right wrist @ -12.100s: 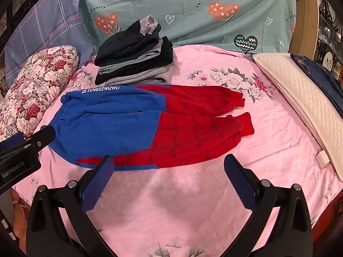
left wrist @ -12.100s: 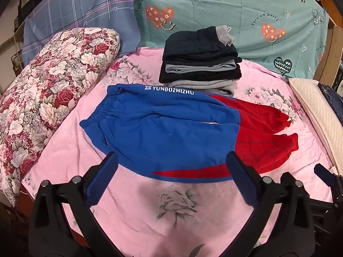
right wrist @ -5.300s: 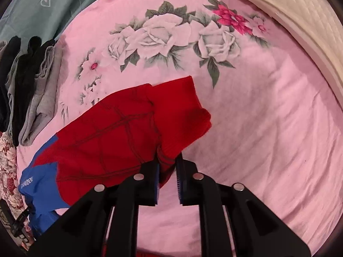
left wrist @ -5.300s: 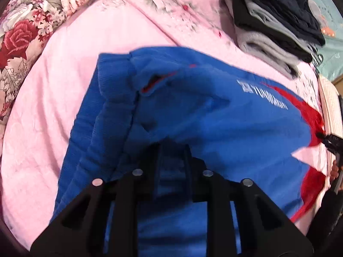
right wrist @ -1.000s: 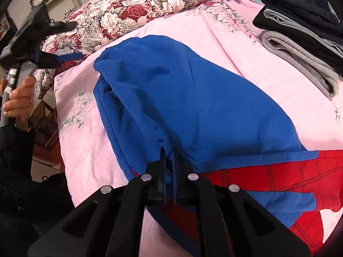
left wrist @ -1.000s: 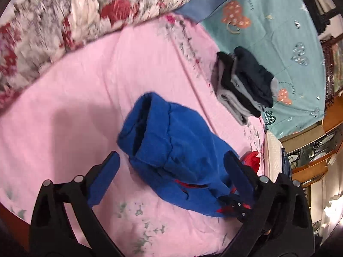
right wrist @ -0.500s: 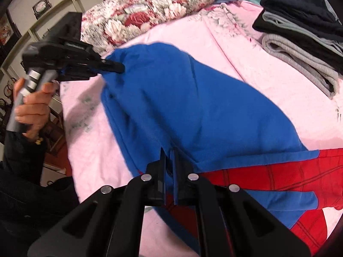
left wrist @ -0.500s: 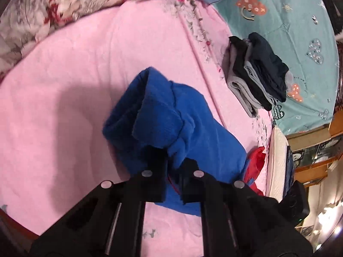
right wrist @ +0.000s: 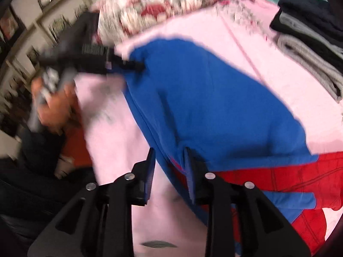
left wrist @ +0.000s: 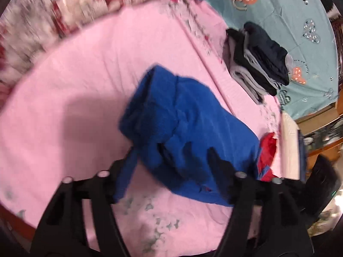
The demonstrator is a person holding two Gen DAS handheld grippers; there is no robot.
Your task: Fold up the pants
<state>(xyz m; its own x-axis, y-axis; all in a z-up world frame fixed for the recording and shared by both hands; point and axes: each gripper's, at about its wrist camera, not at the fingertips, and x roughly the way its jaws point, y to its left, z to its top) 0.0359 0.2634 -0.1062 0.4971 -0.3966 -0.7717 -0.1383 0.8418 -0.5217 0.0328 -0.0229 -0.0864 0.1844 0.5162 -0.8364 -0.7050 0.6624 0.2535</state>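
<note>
The left gripper (left wrist: 171,160), jaws just opening wide, straddles the waist end of the blue-and-red pants (left wrist: 193,132) on the pink bedsheet (left wrist: 85,68), while the right gripper (right wrist: 169,171), just parting slightly, brackets their folded edge, with stacked dark clothes (left wrist: 257,57) beyond.

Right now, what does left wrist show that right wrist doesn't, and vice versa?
Left wrist only: the teal heart-print sheet and the cream pillow's edge beyond the pants.
Right wrist only: the hand holding the left gripper, plus wall frames behind it.
Both: the blue-and-red pants on the pink sheet, the floral pillow, the folded dark stack.
</note>
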